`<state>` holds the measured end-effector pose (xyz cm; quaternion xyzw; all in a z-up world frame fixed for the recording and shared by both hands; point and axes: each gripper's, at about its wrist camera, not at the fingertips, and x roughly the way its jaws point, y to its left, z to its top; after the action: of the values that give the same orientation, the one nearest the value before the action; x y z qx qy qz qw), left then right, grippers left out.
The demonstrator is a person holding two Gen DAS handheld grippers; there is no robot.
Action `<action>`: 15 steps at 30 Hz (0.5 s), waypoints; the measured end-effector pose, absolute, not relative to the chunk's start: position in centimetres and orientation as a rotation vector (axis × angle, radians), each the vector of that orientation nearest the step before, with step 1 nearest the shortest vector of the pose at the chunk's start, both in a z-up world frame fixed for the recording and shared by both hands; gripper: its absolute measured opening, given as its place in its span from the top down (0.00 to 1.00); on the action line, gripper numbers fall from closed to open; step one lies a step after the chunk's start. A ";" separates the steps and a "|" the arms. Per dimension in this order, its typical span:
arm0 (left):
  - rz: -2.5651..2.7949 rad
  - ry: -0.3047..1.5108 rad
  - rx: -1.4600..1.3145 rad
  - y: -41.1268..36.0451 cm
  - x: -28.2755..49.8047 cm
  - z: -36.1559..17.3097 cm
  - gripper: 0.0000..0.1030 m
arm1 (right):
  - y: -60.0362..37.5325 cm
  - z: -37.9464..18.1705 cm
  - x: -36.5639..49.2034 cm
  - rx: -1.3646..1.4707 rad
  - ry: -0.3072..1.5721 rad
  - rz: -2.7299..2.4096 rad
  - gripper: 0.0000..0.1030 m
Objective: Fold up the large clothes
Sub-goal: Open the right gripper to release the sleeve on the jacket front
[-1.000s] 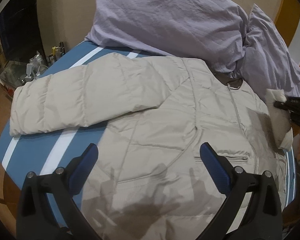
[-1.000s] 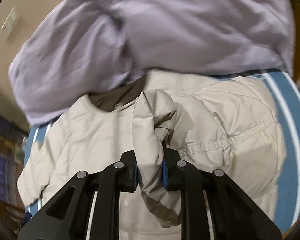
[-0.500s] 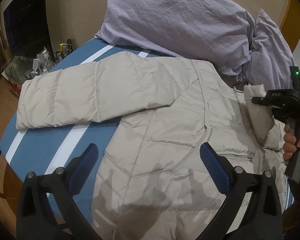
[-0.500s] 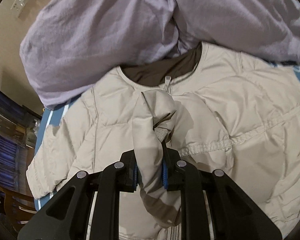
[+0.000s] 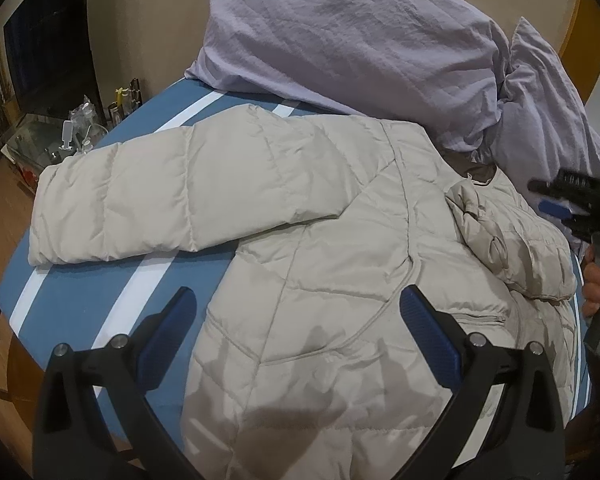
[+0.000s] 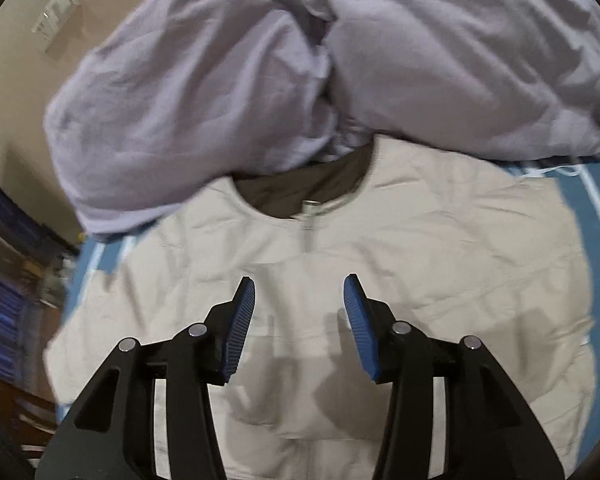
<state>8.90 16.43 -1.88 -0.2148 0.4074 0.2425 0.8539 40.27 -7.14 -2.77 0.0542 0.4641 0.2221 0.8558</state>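
A beige puffer jacket point(image 5: 340, 300) lies face up on the blue striped bed point(image 5: 80, 300). Its left sleeve point(image 5: 160, 204) stretches out to the left. Its right sleeve point(image 5: 500, 240) lies folded across the chest. My left gripper point(image 5: 296, 320) is open and empty above the jacket's lower half. My right gripper point(image 6: 300, 304) is open and empty above the chest, below the zipper top point(image 6: 308, 216) and brown collar lining point(image 6: 300, 188). It also shows at the right edge of the left wrist view point(image 5: 568, 200).
A crumpled lavender duvet point(image 5: 360, 40) is piled at the head of the bed and touches the jacket's collar; it also shows in the right wrist view point(image 6: 300, 72). A cluttered low table point(image 5: 60, 140) stands left of the bed. A beige wall lies behind.
My right gripper opened and let go of the right sleeve, which now lies across the chest. It then drew back a little. My left gripper stayed open, shifting slightly.
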 end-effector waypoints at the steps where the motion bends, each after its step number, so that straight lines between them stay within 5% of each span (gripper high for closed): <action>1: 0.508 0.856 -0.450 16.5 9.0 -1.9 0.02 | -7.4 -3.2 40.3 0.089 0.979 0.451 0.53; 15: 0.557 0.857 -0.461 18.7 8.4 -2.1 0.02 | -4.3 -9.4 37.0 -0.091 1.020 0.408 0.51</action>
<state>8.38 18.74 -2.05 -0.2184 0.4065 0.2640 0.8470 37.01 -4.25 -9.45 -0.0434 0.4844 0.1940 0.8520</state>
